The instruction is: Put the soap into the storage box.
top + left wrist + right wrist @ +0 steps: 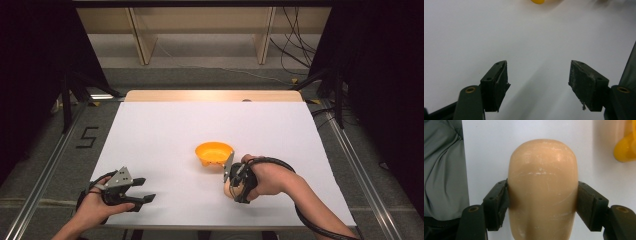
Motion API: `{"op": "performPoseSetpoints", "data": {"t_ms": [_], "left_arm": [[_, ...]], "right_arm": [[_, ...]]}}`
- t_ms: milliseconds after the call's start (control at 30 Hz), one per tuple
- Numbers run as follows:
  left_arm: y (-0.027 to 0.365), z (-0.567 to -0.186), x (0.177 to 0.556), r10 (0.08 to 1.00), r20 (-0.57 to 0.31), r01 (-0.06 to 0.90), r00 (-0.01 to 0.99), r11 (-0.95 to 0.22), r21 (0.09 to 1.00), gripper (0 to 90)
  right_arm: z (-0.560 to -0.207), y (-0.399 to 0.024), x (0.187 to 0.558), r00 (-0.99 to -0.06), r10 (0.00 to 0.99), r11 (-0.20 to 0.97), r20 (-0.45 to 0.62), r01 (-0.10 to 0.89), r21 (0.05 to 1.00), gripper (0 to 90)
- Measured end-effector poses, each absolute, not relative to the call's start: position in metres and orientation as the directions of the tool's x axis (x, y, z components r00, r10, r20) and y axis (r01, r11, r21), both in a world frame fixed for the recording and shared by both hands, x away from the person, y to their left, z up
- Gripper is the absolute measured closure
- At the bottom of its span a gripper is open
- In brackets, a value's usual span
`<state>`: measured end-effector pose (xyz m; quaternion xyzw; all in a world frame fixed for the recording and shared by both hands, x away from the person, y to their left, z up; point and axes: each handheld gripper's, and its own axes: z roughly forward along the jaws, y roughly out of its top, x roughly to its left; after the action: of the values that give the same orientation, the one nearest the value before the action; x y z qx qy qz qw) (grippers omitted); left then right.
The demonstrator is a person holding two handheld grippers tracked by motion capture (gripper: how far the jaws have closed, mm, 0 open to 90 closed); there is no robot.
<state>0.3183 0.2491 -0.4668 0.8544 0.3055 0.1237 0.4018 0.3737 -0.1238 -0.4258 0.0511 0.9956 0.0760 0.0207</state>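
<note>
The right gripper (542,202) has both pads pressed against the sides of a tan rounded piece (542,187), clamped between them near the table's front edge. An orange bowl (214,152) stands just beside it on the white table (165,135). Well apart, the left gripper (539,82) rests with jaws wide and nothing between them.

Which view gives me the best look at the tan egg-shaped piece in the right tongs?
The right gripper view: the tan egg-shaped piece sits large and sharp between both pads, which press its sides. In the high view a small sliver of it peeks out beside the right tongs, near the orange bowl.
</note>
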Motion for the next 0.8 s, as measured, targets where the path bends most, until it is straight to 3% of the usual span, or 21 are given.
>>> {"op": "performPoseSetpoints", "data": {"t_ms": [133, 500, 600, 633, 767, 800], "left_arm": [[0.249, -0.467, 0.318, 0.62, -0.033, 0.421, 0.784, -0.491, 0.763, 31.5], [0.249, -0.467, 0.318, 0.619, -0.04, 0.42, 0.784, -0.483, 0.768, 31.4], [0.249, -0.467, 0.318, 0.619, -0.039, 0.42, 0.785, -0.484, 0.768, 31.4], [0.249, -0.467, 0.318, 0.619, -0.039, 0.42, 0.785, -0.484, 0.768, 31.4], [0.249, -0.467, 0.318, 0.619, -0.04, 0.42, 0.784, -0.483, 0.768, 31.4], [0.249, -0.467, 0.318, 0.618, -0.039, 0.42, 0.785, -0.484, 0.768, 31.4]], "right_arm": [[-0.424, -0.124, 0.378, -0.997, 0.068, 0.984, -0.04, 0.06, 0.168, 33.8], [-0.414, -0.124, 0.384, -0.992, 0.112, 0.981, -0.056, 0.102, 0.163, 33.8], [-0.414, -0.123, 0.389, -0.996, 0.054, 0.982, -0.072, 0.04, 0.183, 33.8], [-0.413, -0.123, 0.386, -0.992, 0.113, 0.98, -0.061, 0.101, 0.169, 33.8], [-0.412, -0.123, 0.387, -0.991, 0.119, 0.98, -0.056, 0.108, 0.165, 33.8], [-0.413, -0.123, 0.391, -0.996, 0.055, 0.982, -0.077, 0.04, 0.185, 33.8]]}}
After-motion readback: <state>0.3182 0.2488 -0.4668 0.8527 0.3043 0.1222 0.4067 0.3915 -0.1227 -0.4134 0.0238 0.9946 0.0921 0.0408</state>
